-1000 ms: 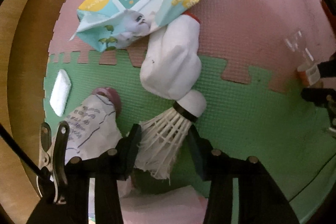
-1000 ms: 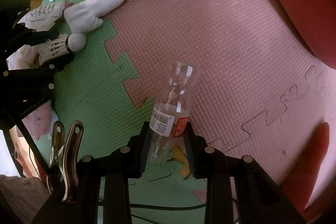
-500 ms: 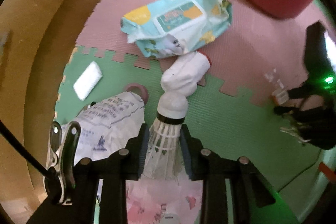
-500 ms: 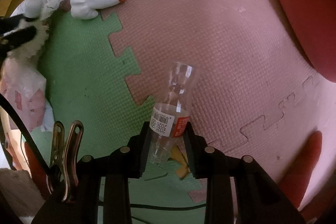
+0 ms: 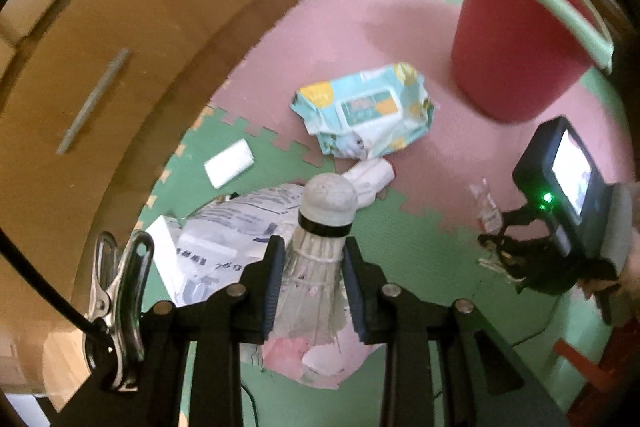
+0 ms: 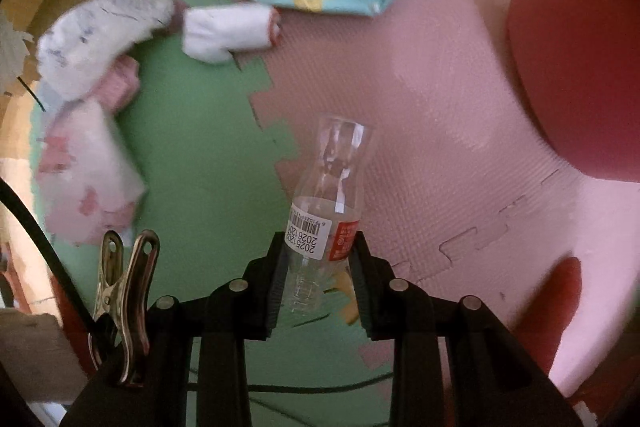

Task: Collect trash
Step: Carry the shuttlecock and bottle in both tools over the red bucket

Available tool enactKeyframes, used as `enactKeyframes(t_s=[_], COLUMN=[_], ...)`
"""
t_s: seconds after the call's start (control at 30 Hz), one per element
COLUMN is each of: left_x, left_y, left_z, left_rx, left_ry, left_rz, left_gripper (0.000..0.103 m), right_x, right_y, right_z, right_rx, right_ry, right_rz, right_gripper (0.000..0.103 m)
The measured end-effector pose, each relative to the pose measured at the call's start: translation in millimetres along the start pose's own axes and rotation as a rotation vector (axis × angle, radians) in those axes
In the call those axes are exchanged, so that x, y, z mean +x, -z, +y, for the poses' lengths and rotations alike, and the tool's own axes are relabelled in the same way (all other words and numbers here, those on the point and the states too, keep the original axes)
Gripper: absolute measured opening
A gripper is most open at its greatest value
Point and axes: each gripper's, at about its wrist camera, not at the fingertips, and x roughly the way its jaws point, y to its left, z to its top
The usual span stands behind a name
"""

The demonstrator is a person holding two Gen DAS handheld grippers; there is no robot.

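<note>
Left gripper clamping a white feathered shuttlecock above the foam mat, rounded cork pointing to twelve o'clock. Right gripper gripping a clear plastic bottle, long axis running six to twelve o'clock.

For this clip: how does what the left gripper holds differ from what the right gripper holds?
The left gripper is closed on a white feathered shuttlecock; the right gripper is closed on a small clear plastic bottle. The shuttlecock is opaque with a rounded cork tip and black band; the bottle is see-through with a barcode label. The shuttlecock's feathers look frayed; the bottle looks intact and empty. Both point away from the fingers.
</note>
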Motion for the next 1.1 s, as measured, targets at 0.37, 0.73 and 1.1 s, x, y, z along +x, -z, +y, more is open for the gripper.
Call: enactKeyframes(t_s=[0.37,0.73,1.1], left_x=[-93.9,-177.1,-246.3], left_y=[-1.1,-0.3,6.5], left_z=[12.0,-6.8,0.2], left_rx=[-0.176,-0.281,-0.321], left_ry=[0.062,0.115,-0.014], left_rz=[-0.129,-0.243,-0.328], left_gripper=[0.03,0.03,0.03], right_x=[-99.3,-217.5,-300.5], right_y=[-2.8,13.4,42.6], right_z=[11.7,6.7,-1.1], right_rx=[-0.018,-0.128,-0.118], right_ry=[-0.057,-0.039,-0.056], right_rz=[-0.111,-0.249,-0.393], right_gripper=[0.031,0.031,0.031])
